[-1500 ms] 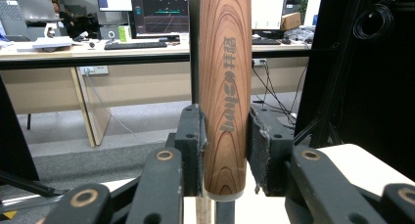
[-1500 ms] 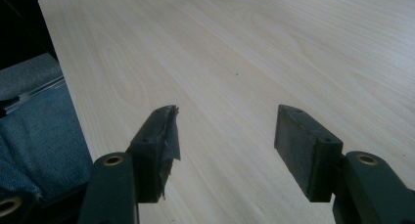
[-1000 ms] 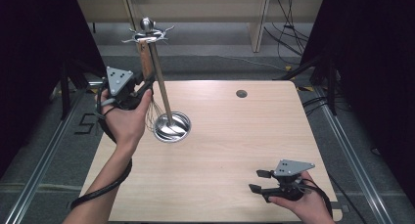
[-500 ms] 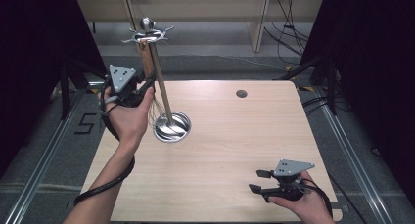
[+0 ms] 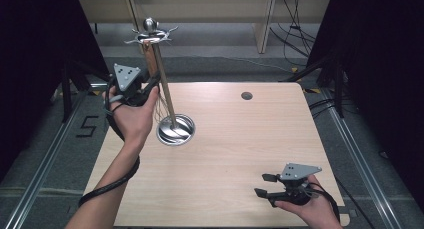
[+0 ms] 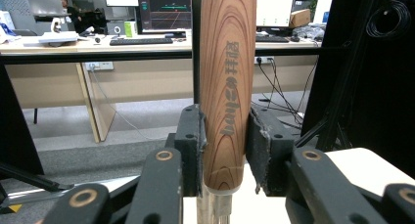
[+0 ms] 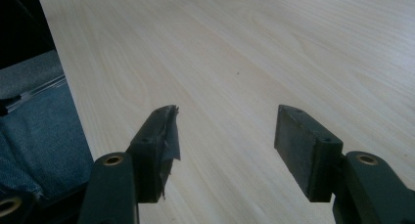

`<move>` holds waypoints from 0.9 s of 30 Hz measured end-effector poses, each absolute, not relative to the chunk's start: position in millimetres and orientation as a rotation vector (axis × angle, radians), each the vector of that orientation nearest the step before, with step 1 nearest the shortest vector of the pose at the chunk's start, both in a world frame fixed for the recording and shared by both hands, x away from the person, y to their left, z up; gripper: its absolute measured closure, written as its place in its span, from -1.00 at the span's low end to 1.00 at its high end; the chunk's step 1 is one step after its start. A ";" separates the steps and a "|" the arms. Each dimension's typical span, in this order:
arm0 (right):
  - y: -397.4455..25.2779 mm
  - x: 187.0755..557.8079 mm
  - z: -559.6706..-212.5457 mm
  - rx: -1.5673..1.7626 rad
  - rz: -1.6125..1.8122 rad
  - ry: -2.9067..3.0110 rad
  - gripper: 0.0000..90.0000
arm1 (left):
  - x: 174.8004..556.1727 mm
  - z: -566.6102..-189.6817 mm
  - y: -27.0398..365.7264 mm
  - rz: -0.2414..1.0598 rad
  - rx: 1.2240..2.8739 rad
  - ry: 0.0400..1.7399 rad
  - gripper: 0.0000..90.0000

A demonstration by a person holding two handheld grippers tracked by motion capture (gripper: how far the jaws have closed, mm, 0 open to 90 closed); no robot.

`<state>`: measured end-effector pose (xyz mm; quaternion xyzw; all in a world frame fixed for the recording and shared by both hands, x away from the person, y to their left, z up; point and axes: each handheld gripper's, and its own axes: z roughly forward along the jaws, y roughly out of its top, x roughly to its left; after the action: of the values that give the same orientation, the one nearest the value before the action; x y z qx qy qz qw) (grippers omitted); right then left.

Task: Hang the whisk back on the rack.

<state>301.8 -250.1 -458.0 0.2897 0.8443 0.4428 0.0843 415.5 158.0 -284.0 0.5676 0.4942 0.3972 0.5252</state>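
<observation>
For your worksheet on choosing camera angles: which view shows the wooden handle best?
The left gripper view: the wooden handle stands upright and close between the left hand-held gripper jaws, with its grain and printed lettering clear. The high view shows the handle small and far off, beside the stand's pole. The right gripper view shows table.
</observation>
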 end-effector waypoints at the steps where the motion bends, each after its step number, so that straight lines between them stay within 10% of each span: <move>1: -250.2 301.8 -457.8 0.864 1.322 2.517 -0.07 | 416.0 -283.9 158.0 0.949 1.359 1.182 0.50; 12: -250.3 301.6 -457.8 0.865 1.320 2.518 -0.07 | 417.6 -285.2 162.3 0.933 1.397 1.163 0.46; 27: -250.2 301.7 -457.8 0.863 1.317 2.518 -0.07 | 388.3 -292.2 186.0 0.829 1.507 1.126 -0.10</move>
<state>301.7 -250.2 -457.8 0.2896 0.8447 0.4417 0.0860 388.3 186.0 -292.2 0.6276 0.4690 0.3454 0.5166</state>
